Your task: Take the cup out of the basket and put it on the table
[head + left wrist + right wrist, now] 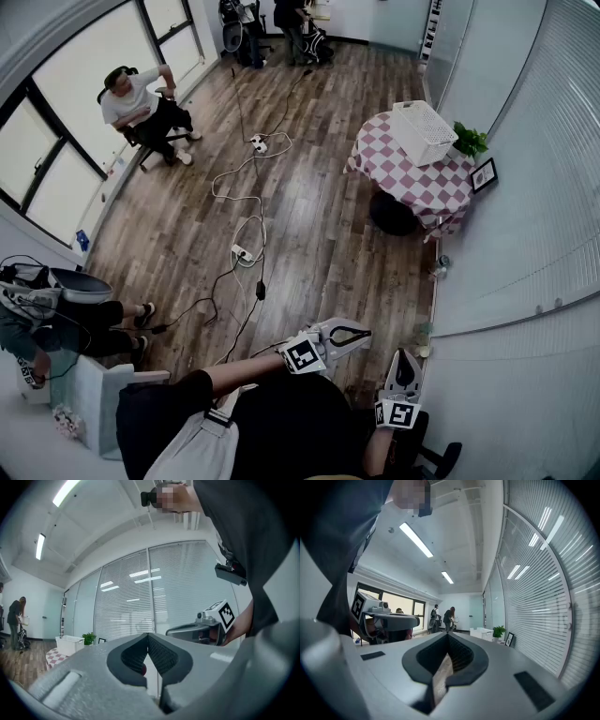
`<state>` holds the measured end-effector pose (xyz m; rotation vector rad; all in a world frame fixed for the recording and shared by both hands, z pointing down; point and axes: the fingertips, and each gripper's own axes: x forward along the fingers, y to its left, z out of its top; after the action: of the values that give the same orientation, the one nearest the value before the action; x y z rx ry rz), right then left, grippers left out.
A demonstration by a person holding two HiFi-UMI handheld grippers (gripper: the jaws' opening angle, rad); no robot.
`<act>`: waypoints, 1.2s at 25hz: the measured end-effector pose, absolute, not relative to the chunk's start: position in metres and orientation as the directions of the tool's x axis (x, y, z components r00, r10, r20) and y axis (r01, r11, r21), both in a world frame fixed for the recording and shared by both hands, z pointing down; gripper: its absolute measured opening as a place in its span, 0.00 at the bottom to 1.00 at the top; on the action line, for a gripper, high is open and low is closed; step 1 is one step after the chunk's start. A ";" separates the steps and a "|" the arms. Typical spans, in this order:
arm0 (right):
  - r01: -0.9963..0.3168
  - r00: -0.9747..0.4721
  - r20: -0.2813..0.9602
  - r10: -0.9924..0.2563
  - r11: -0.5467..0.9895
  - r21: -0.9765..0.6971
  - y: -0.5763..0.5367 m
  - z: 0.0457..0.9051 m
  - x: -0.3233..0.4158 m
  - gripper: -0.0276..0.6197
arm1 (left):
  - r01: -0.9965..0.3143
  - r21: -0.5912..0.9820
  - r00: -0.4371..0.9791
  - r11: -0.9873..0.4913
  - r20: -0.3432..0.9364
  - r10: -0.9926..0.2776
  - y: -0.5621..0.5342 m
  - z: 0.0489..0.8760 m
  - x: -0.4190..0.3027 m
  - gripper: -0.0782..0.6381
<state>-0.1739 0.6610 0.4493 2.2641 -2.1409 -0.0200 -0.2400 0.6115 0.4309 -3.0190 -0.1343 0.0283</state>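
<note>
While left tool (pixel 364 335) and right tool (pixel 405 356) sit closed, white lattice basket (pixel 424 131) on checked cloth (pixel 412 186).

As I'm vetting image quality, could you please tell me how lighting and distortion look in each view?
Head view: fisheye bends the walls; the windows are blown out; the white basket is small but sharp. Left gripper view: dark round vignette; the ceiling light glares. Right gripper view: the blinds bow strongly; the light strips are overexposed.

No legible text or numbers.
</note>
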 end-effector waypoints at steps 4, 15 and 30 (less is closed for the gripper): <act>-0.998 0.016 0.002 -1.000 -0.015 0.053 0.643 0.440 -0.182 0.06 | 0.074 -0.068 0.997 -0.995 0.004 0.074 0.603 0.441 -0.241 0.12; -0.996 -0.082 0.015 -0.997 0.083 0.034 0.595 0.448 -0.229 0.06 | 0.056 -0.015 0.998 -0.998 -0.032 0.056 0.555 0.451 -0.259 0.12; -0.998 0.012 0.081 -0.997 -0.007 0.062 0.515 0.449 -0.257 0.06 | -0.055 -0.038 0.998 -0.998 -0.019 -0.054 0.465 0.437 -0.299 0.12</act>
<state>-0.2575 0.5151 0.4489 2.1601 -2.1395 0.0202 -0.2985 0.4648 0.4374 -3.1017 0.0848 0.0280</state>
